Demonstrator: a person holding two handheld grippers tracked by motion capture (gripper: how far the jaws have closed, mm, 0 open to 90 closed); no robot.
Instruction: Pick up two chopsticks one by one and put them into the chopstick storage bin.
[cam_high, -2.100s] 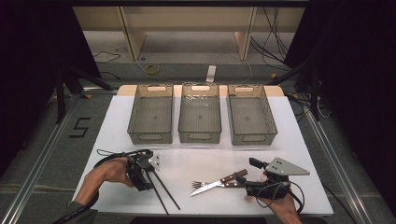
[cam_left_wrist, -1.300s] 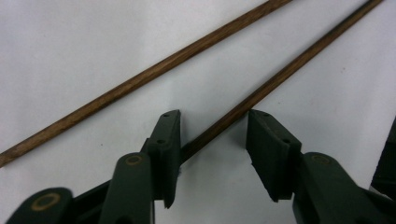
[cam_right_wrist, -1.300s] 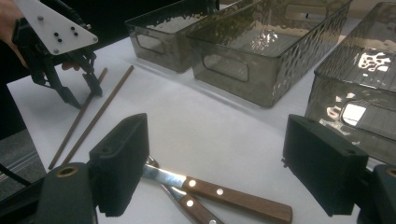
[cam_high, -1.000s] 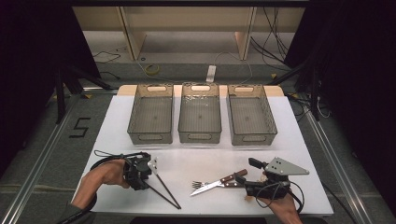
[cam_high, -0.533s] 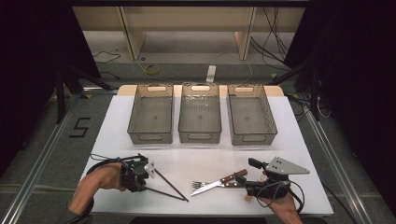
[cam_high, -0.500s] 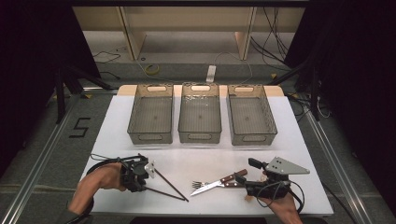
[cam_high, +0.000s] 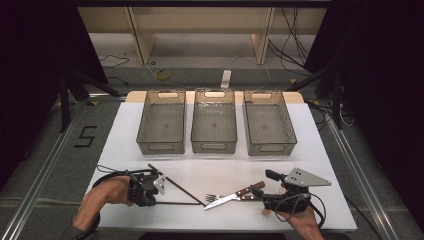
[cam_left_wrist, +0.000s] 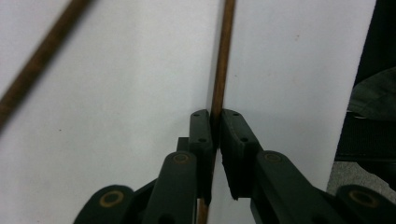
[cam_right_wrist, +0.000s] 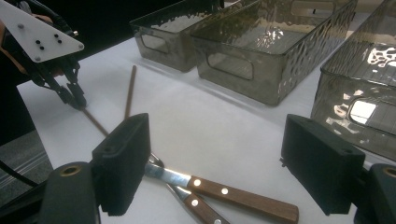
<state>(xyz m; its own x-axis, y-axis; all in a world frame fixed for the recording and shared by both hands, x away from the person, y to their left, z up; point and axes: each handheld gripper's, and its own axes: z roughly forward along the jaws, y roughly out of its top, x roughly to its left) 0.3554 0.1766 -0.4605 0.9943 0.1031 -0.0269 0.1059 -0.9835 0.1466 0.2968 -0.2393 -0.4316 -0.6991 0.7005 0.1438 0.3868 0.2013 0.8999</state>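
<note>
We hold the left gripper (cam_high: 161, 186) low over the white table (cam_high: 310, 150), its jaws pointing toward the right gripper (cam_high: 270, 199). The left jaws have just been closing and are now clamped on one brown chopstick (cam_left_wrist: 219, 93), which runs straight ahead from between the two pads along the table surface. The second chopstick (cam_high: 176, 184) lies free on the table just beside the left gripper, angled away from the held one; the two converge at their far ends.

We hold the right gripper with its jaws wide apart and nothing between the pads. Directly ahead of its jaws lie a wooden-handled knife (cam_right_wrist: 219, 189) and a fork (cam_high: 215, 197), the knife crossing over the fork. The chopstick tips end just beyond these, between the two grippers.

Three empty grey bins (cam_high: 214, 145) stand in a row farther ahead of both grippers, well apart from them.
</note>
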